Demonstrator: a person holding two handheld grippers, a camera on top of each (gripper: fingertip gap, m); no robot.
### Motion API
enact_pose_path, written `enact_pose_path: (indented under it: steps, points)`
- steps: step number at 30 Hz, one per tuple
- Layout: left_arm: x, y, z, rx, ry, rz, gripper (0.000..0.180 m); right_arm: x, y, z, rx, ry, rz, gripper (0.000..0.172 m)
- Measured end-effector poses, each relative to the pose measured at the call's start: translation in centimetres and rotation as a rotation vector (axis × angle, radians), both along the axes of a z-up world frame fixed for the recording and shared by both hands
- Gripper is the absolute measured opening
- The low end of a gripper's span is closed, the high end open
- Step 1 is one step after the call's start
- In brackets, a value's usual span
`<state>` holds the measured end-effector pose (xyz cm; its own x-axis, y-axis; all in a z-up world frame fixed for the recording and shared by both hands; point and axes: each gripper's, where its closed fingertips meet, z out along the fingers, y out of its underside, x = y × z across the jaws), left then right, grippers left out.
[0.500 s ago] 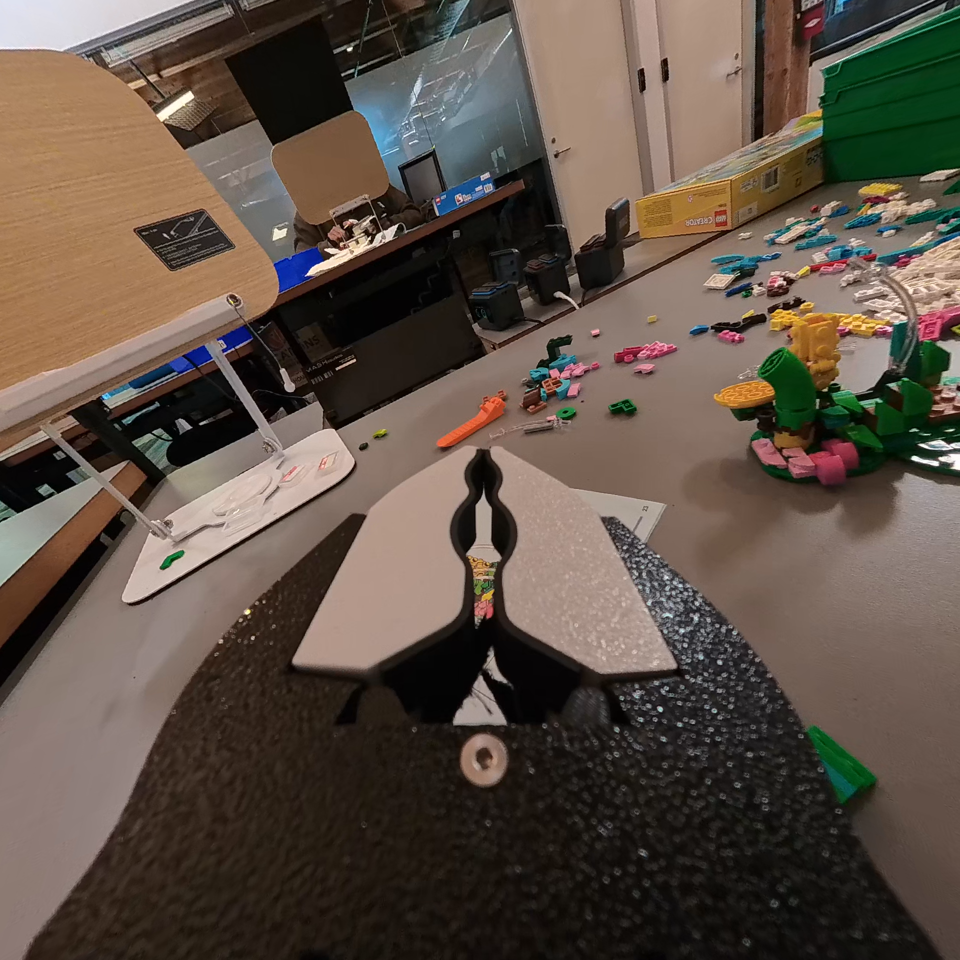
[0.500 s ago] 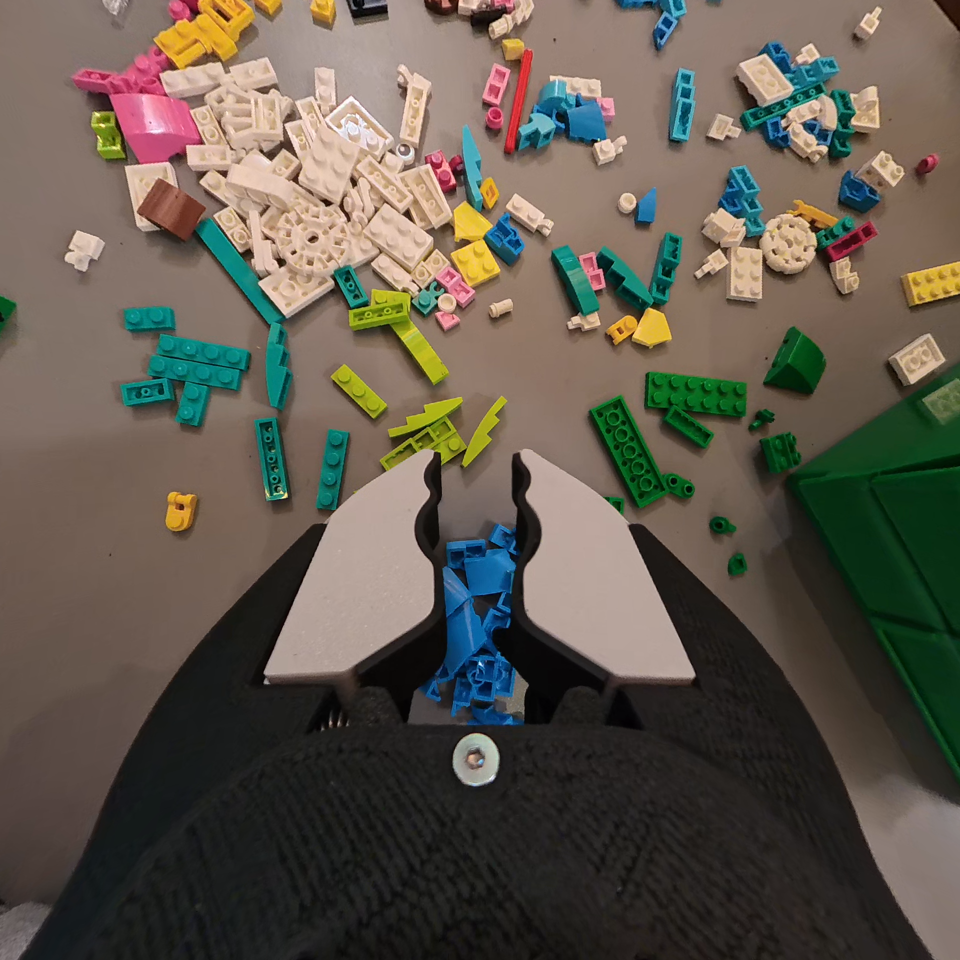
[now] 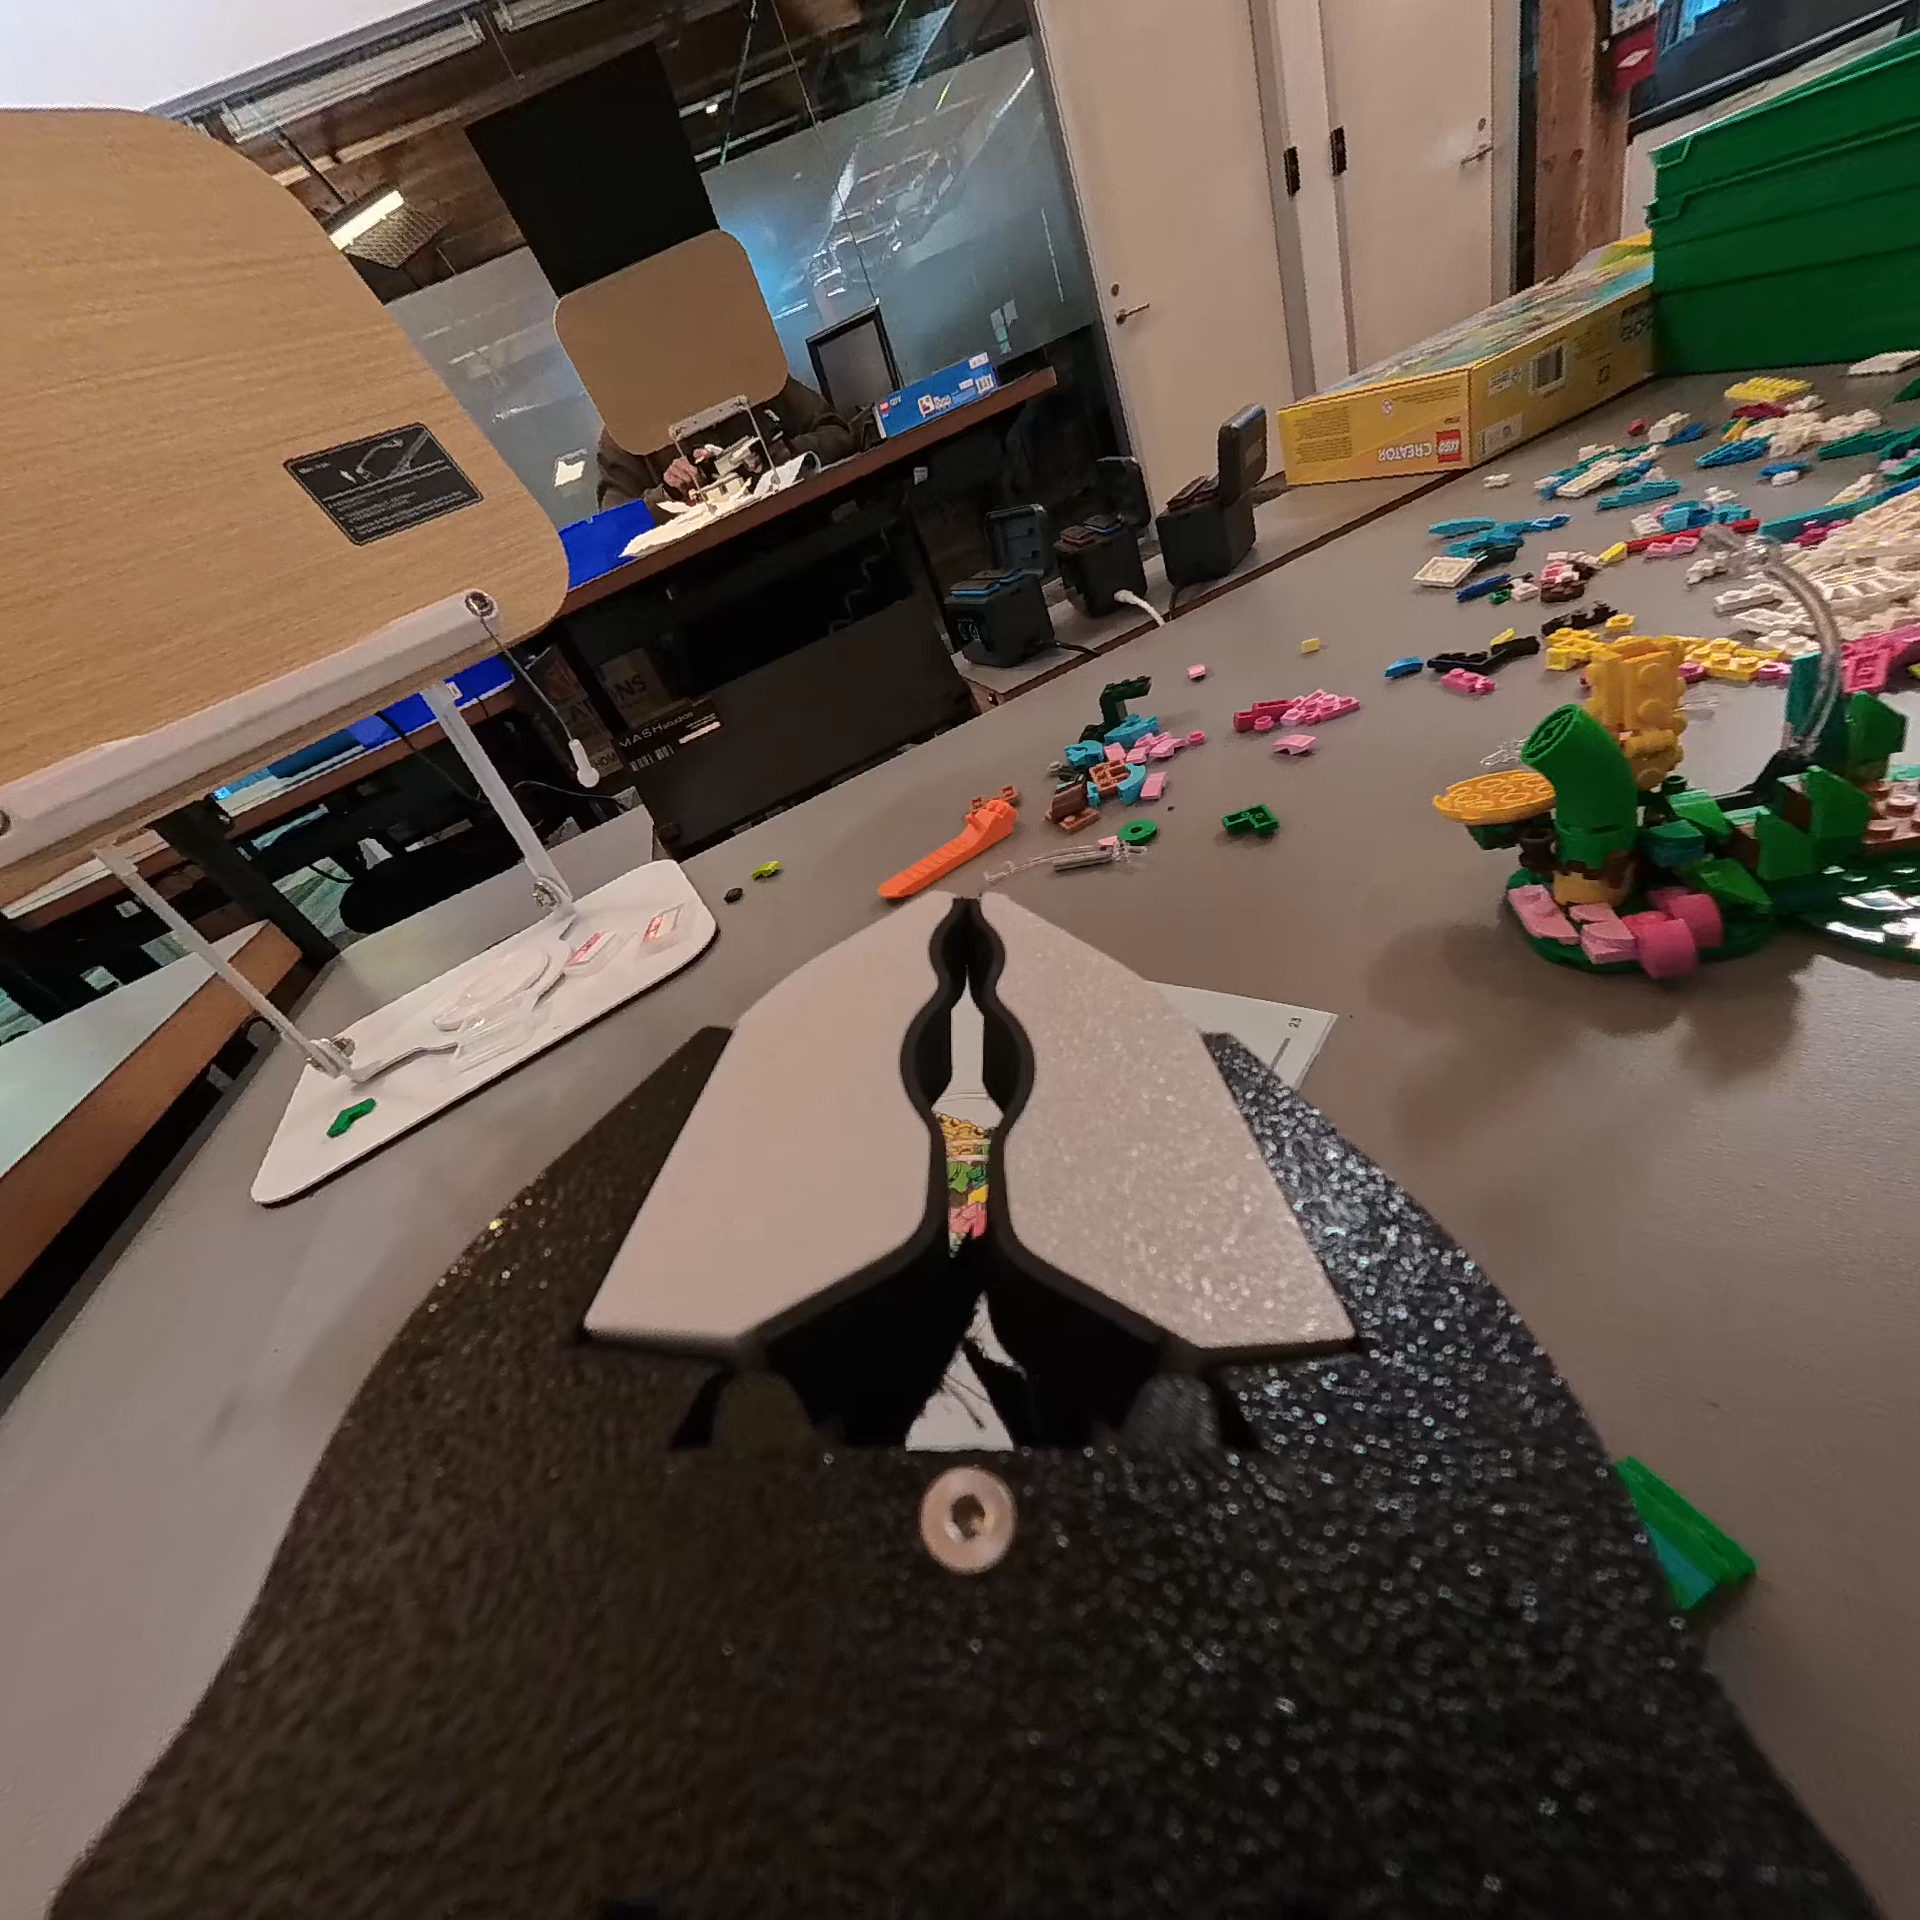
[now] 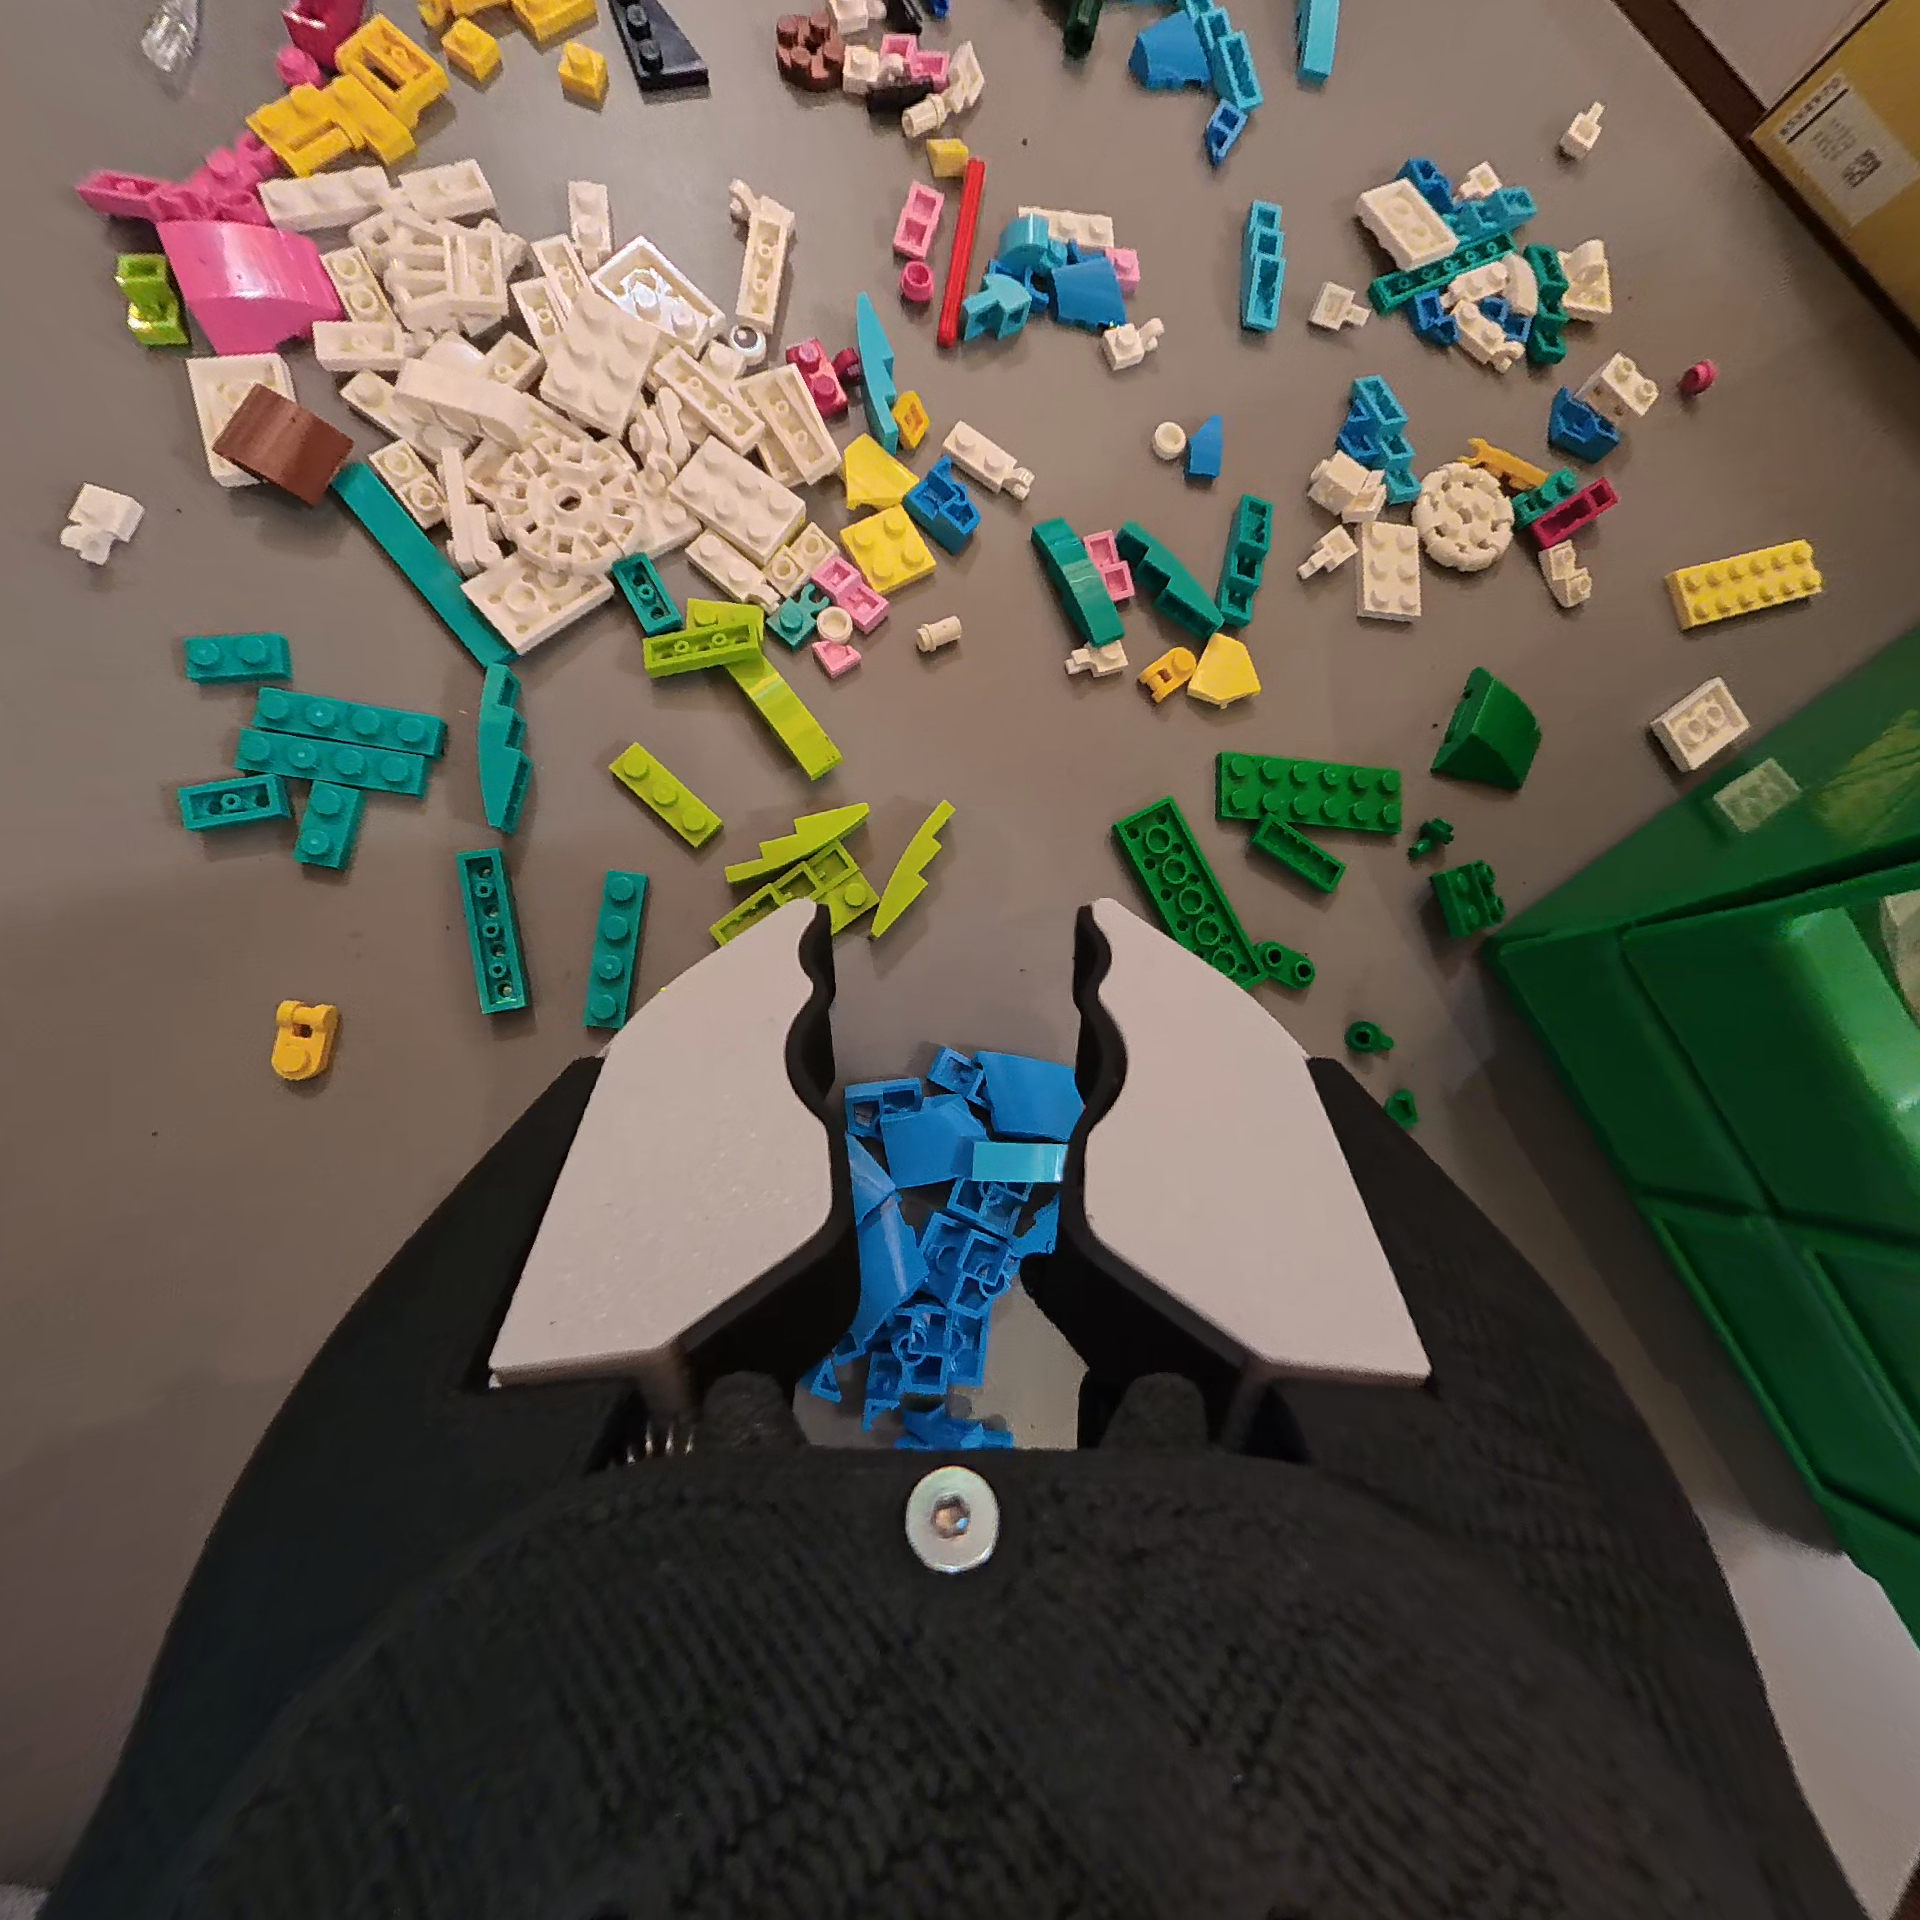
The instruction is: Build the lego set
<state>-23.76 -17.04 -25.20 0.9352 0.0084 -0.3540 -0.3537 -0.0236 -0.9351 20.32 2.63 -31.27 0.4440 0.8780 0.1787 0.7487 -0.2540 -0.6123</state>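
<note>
We keep our left gripper (image 3: 968,914) clenched on nothing above the grey table (image 3: 1558,1195), near an orange plastic brick separator (image 3: 951,854). Our right gripper (image 4: 951,920) hangs spread wide – a heap of small blue plastic bricks (image 4: 951,1174) lies below its fingers, lime-green wedge plates (image 4: 821,862) just ahead.

Grey bench (image 3: 1558,1195); second, wood-edged bench (image 3: 831,488) beyond it, before a glass partition (image 3: 914,208). White doors (image 3: 1382,177) at right. Wood panelling (image 3: 343,166) and ceiling lights above.
</note>
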Motion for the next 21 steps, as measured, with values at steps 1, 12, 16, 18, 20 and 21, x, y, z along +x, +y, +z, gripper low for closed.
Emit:
enact_pose_path:
  steps: [1, 12, 16, 18, 20, 21]
  points:
    - [0.0, 0.0, 0.0, -0.001, -0.002, 0.001, 0.0, 0.0, 0.0, 0.0, -0.001, 0.0, 0.0, 0.043]
    - [-0.4, -0.1, 0.4, 0.026, -0.029, 0.023, 0.0, -0.8, -1.9, -1.5, -0.114, -0.018, 0.077, 0.043]
    - [-0.4, -0.1, 0.5, 0.032, -0.037, 0.024, 0.0, -1.5, -2.3, -1.5, -0.151, 0.021, 0.097, 0.042]
    - [-0.4, -0.1, 0.4, 0.026, -0.035, 0.023, 0.0, -1.6, -2.3, -1.5, -0.151, 0.02, 0.098, 0.041]
    - [-0.3, 0.0, 0.4, 0.025, -0.029, 0.022, 0.0, -1.5, -2.3, -1.8, -0.157, 0.009, 0.098, 0.039]
    - [-0.3, 0.0, 0.3, 0.025, -0.028, 0.022, 0.0, -1.5, -2.3, -1.9, -0.159, 0.002, 0.097, 0.039]
